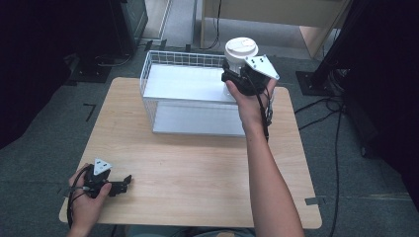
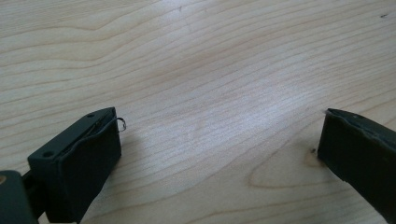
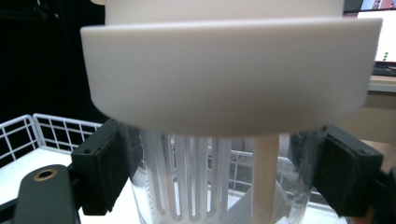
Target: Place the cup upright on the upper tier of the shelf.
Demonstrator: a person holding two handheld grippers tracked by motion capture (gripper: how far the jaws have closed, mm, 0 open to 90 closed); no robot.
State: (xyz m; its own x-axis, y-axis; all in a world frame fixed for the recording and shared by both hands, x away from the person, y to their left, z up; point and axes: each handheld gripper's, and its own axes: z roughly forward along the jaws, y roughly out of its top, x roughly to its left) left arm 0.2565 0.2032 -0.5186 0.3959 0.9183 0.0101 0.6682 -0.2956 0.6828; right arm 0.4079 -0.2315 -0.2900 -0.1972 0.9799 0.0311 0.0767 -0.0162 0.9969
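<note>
1. While the right claw (image 1: 236,74) clamps a clear jar (image 3: 210,186) by its body just under the broad white lid (image 1: 241,48), the jar hangs above the near right corner of the white wire basket (image 1: 168,58), the landmark here.
2. In the right gripper view both black jaws press the transparent wall on either side; a slotted white insert and a pale stick show inside.
3. The left claw (image 1: 120,185) rests on the wooden worktop (image 1: 197,168), well in front of the basket and off to its left, jaws spread wide with nothing between them.
4. The jar looks like light, rigid plastic; its smooth wall is probably slippery, so a hold right beneath the lid's overhang seems safest.
5. Squeezing hard could flex or crack the thin wall.
</note>
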